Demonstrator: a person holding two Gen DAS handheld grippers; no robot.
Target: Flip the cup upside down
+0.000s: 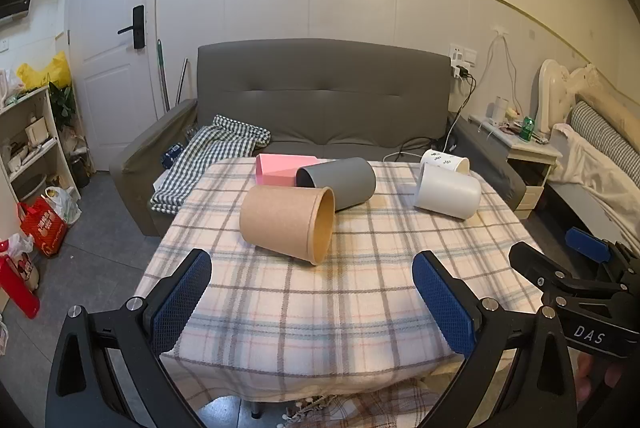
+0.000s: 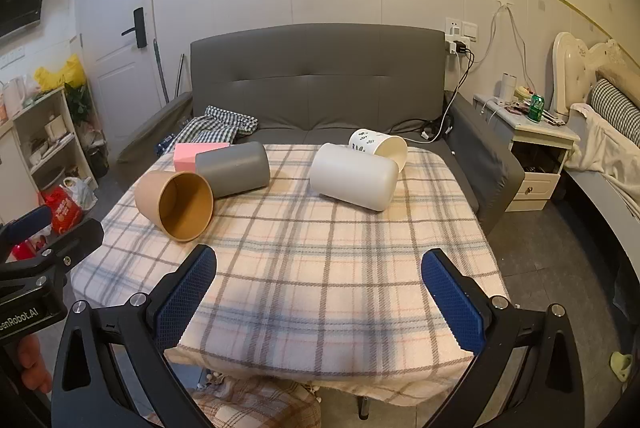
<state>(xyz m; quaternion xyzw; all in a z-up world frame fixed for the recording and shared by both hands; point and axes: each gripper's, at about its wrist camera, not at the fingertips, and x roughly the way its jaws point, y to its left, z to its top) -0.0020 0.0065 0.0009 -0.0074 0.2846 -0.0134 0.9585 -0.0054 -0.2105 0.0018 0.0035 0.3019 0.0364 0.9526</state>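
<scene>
Several cups lie on their sides on the plaid-covered table point(image 1: 304, 308) point(image 2: 320, 268). A brown paper cup point(image 1: 286, 224) point(image 2: 174, 205) lies nearest, its mouth facing right and toward me. Behind it lie a dark grey cup point(image 1: 340, 186) point(image 2: 234, 168) and a pink one point(image 1: 280, 170) point(image 2: 190, 156). A white cup point(image 1: 448, 196) point(image 2: 354, 176) and a patterned paper cup point(image 1: 444, 161) point(image 2: 378, 147) lie at the right. My left gripper point(image 1: 312, 292) is open and empty over the table's near edge. My right gripper point(image 2: 320, 288) is open and empty too, short of the cups.
A grey sofa point(image 1: 320, 100) with a checked cloth point(image 1: 208, 156) stands behind the table. A shelf point(image 1: 28, 148) and bags are at the left, a nightstand point(image 2: 532, 140) and bed at the right. The right gripper's body point(image 1: 580, 280) shows in the left wrist view.
</scene>
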